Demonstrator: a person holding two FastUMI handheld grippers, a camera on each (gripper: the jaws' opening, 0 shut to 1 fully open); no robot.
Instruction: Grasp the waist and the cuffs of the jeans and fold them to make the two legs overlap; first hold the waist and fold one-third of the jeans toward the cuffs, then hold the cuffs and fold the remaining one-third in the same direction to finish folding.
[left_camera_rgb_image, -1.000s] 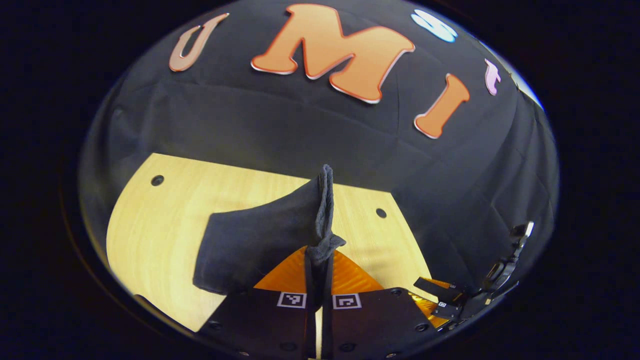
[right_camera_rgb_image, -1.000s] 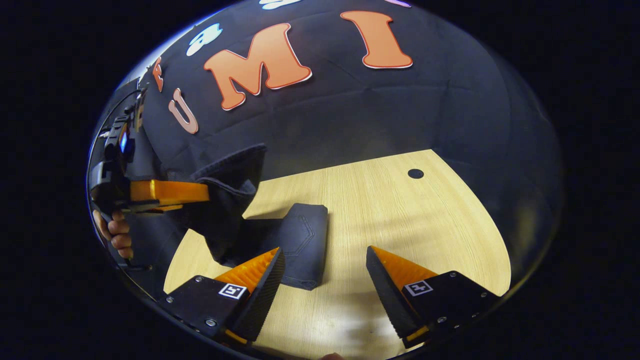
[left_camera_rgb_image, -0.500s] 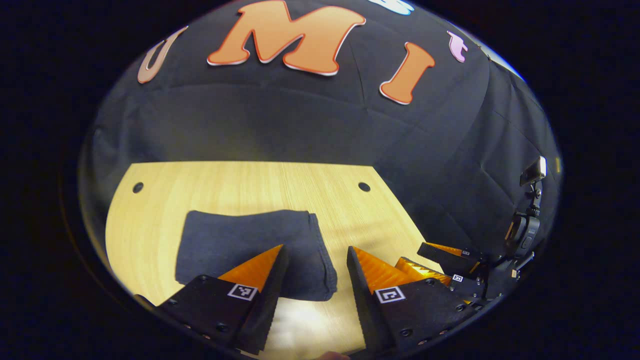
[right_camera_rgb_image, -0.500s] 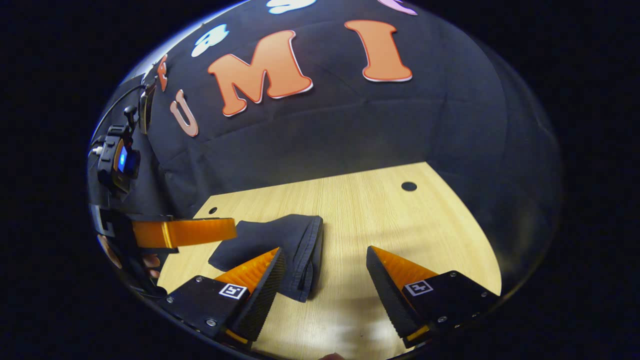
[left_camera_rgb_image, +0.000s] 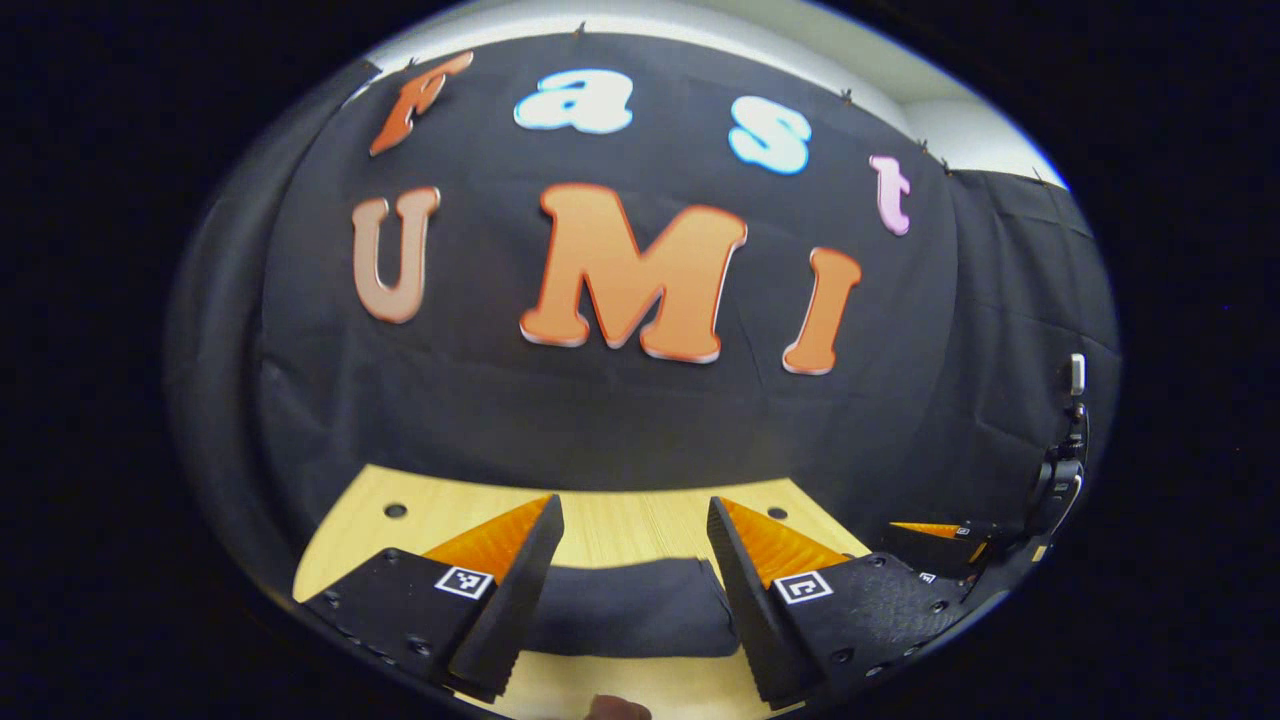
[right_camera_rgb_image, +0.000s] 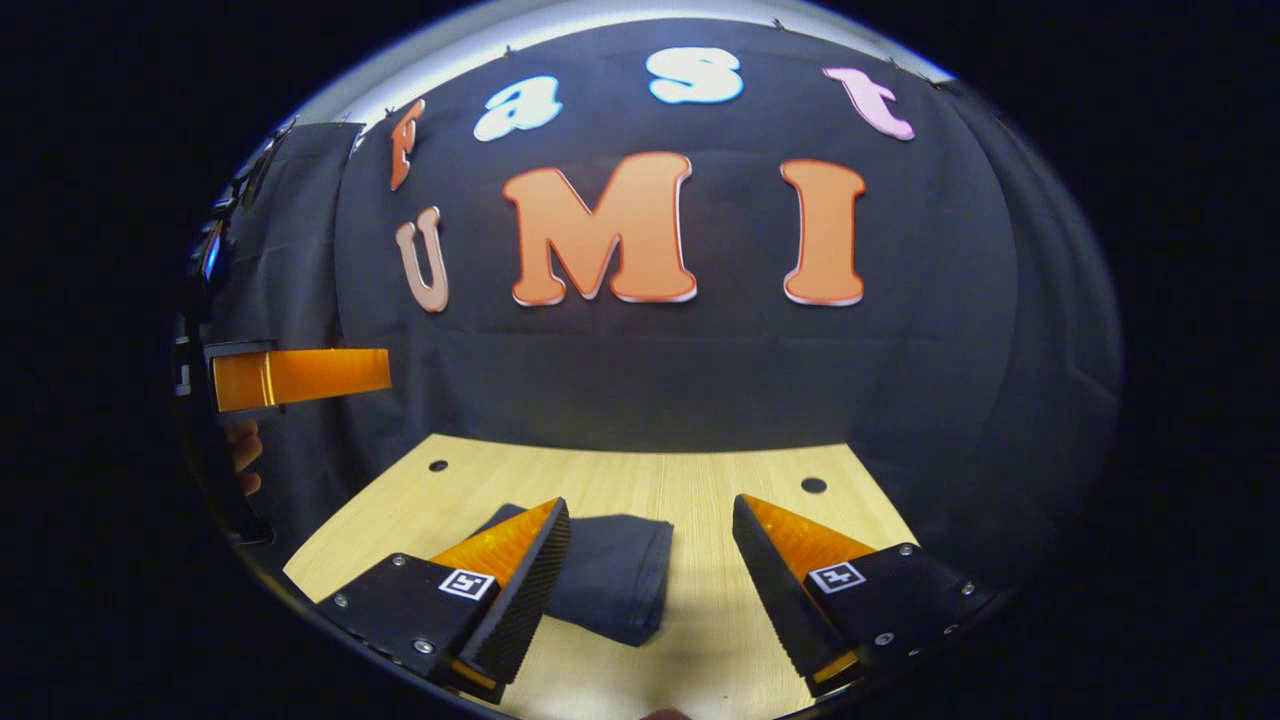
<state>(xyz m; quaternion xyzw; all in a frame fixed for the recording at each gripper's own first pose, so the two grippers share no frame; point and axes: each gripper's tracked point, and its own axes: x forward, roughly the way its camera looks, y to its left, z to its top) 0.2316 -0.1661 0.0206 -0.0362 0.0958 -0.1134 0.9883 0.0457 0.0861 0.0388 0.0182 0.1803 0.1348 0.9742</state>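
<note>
Jeans (right_camera_rgb_image: 610, 577) folded flat, claws apart

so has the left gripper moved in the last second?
Yes. The left gripper let go of the jeans and drew back and up: the table holes sit lower in the left gripper view, and more wall shows.

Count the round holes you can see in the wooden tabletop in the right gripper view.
2: one hole near the far left corner of the tabletop, one hole near the far right corner. Others may be hidden.
</note>
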